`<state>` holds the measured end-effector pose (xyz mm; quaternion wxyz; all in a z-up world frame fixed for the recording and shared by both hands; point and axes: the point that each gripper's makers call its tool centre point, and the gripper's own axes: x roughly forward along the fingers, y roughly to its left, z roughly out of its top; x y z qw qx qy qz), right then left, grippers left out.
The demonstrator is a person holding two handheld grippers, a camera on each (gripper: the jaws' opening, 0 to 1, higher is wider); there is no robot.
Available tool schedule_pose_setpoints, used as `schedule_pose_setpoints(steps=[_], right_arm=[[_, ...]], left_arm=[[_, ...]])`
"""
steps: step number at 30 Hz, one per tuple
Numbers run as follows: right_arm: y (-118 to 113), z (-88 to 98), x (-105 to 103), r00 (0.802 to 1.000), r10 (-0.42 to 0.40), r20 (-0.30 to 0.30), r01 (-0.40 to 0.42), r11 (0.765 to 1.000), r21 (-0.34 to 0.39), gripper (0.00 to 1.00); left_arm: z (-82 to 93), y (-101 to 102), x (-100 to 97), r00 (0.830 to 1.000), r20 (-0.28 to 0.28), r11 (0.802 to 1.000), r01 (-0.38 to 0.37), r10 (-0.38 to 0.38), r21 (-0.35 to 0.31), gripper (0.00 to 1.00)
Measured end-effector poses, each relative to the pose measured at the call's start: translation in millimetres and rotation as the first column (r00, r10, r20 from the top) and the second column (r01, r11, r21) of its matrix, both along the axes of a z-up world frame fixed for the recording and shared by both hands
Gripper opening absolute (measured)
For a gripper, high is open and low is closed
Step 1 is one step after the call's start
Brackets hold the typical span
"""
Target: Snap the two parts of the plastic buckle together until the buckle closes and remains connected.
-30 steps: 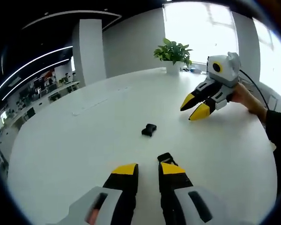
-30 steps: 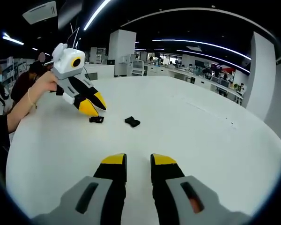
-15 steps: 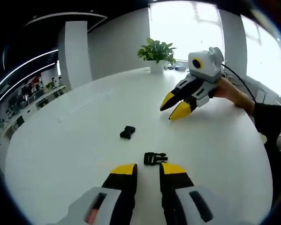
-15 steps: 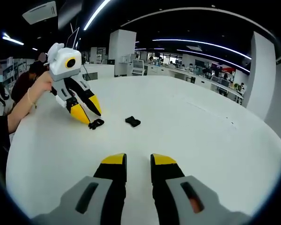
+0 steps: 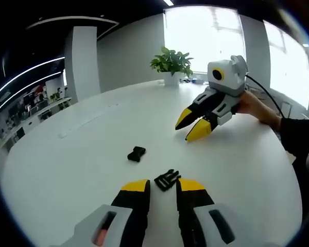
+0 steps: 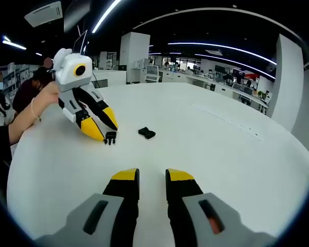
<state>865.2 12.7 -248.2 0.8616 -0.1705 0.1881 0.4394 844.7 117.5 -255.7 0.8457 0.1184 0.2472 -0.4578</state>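
Left gripper view: left gripper [image 5: 163, 186] low over the white desk [image 5: 82, 154], jaws apart w/ a narrow gap, nothing clamped. The pronged buckle part [image 5: 167, 179], black, lies on the desk just beyond the yellow tips, btwn them, slightly nearer the right-hand jaw; contact w/ the tips cannot be told. The socket buckle part [image 5: 136, 153], also black, lies farther out & to the left, apart from the pronged part, so the buckle is not yet joined. Upper right: right gripper [image 5: 191, 125], held by a hand [image 5: 253, 106], jaws a little apart, empty, tips down toward the desk, well apart from both parts. A potted plant [image 5: 171, 64] stands at the desk's far edge before a bright window [image 5: 203, 36].

Right gripper view: right gripper [image 6: 152, 177] low over the desk, jaws apart by a narrow gap, holding nothing. Left gripper [image 6: 105, 127] at left, tilted down, its yellow tips just beside the pronged buckle part [image 6: 110, 137]; the socket buckle part [image 6: 147, 133] lies to the right of it, near but not touching. A hand [image 6: 47, 95] & forearm hold the left gripper. Office desks & ceiling light strips [image 6: 216, 49] in the bkgd.
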Motion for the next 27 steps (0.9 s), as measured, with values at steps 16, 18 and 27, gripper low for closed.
schedule_pose_setpoints(steps=[16,18,27], right_arm=[[0.3,-1.3,0.1,1.000,0.001,-0.008,-0.001,1.000,0.002,0.20],[0.5,-1.3,-0.1,1.000,0.002,-0.009,-0.002,1.000,0.003,0.20],[0.8,-0.8,-0.2,1.000,0.002,-0.008,-0.002,1.000,0.008,0.20]], left_arm=[[-3.2,-8.6,-3.6,1.000,-0.017,0.999,-0.007,0.007,-0.033,0.16],[-3.6,-9.3,-4.9,1.000,-0.018,1.000,-0.004,0.004,-0.031,0.15],[-4.0,-9.8,-6.6,1.000,-0.024,0.999,-0.006,0.006,-0.033,0.13]])
